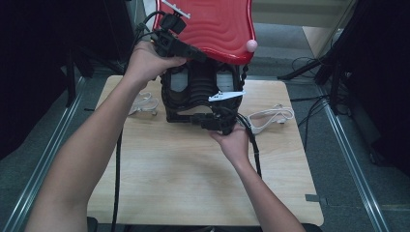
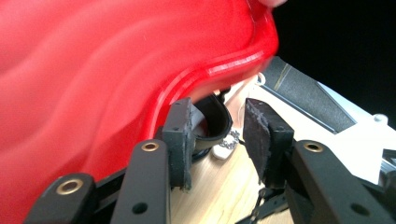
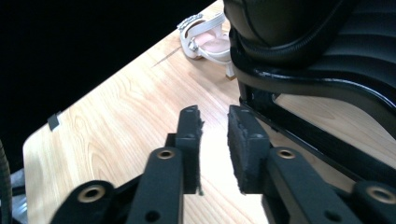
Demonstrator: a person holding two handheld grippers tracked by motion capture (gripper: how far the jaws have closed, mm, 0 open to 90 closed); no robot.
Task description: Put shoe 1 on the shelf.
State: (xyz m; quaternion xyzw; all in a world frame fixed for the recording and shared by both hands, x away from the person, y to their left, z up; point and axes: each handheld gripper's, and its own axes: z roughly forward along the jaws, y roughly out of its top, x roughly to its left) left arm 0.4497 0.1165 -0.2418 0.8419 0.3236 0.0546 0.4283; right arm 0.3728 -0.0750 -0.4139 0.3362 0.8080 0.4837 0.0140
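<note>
Left claw raised, open at red lid | right claw low, open, empty, beside black rack

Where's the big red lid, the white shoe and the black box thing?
red lid [image 1: 212, 29], high view, wavy top.
white shoe [image 3: 205, 39], right gripper view, strap and insole.
black box [image 1: 193, 92], high view, ribbed inside.

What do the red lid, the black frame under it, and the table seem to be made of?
The red lid looks like glossy moulded plastic: bright highlights, wavy ribs. The black frame seems to be smooth semi-gloss plastic, with soft reflections along its edges. The table shows pale wood grain, matte; possibly laminate.
</note>
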